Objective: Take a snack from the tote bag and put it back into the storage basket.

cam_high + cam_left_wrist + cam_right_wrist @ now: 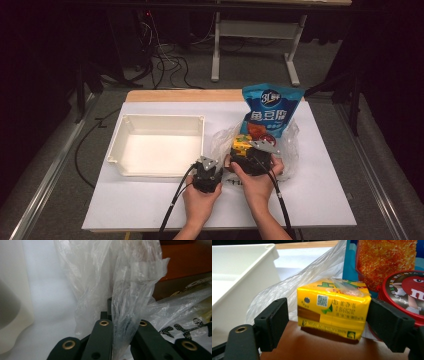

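A white bin (131, 136) sits empty at the table's left. A blue snack bag (267, 111) stands upright — a red M&M's tub (405, 291) just beside it.

My left tool (207, 175) and right tool (255, 156) are both black, each with a grey triangular plate, brass-ringed screw holes, black cables trailing back. Bare forearms, no sleeves.

a clear, crinkled plastic bag (292, 145) lies on the right half of the worktop, its near-left edge gathered upright (125, 297). inside it a yellow drink carton (333, 308) lies on its side with printed codes facing near. a blue snack pouch (270, 112) stands upright just behind the carton.
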A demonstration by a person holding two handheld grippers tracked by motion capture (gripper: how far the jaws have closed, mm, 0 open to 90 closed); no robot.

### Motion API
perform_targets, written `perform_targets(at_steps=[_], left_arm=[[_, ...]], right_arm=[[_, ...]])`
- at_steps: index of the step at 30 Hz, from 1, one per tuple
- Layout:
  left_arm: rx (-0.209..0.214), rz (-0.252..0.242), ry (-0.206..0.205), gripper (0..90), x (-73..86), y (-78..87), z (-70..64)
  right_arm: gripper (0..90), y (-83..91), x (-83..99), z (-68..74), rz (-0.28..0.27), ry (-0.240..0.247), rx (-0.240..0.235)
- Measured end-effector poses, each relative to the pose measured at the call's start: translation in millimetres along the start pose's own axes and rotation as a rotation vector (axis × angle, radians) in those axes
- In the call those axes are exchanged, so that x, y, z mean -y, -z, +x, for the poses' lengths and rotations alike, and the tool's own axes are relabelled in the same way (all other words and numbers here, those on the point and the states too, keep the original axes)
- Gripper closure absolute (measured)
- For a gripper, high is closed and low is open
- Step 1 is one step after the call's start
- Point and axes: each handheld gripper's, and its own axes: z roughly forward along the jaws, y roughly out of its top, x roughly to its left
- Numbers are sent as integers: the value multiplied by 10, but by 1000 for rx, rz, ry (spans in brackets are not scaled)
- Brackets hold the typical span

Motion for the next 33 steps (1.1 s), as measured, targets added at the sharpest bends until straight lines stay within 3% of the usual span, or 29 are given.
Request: perform_targets(at_steps=[7,9,15,24,33], left_arm=[[0,-5,0,895,4,3,-5],[1,-6,-1,895,4,3,-6],[2,-5,-1,895,5,5,-6],[2,-4,-8,894,6,5,-11],[0,-1,-7,893,3,1,-10]], right_arm=[[240,-113,8,51,23,-33,68],[240,-129,11,73,23,-20,89],[227,-218,17,88,57,-35,112],[292,-194,5,89,62,9,139],[298,-110,-8,-24,42,11,80]])
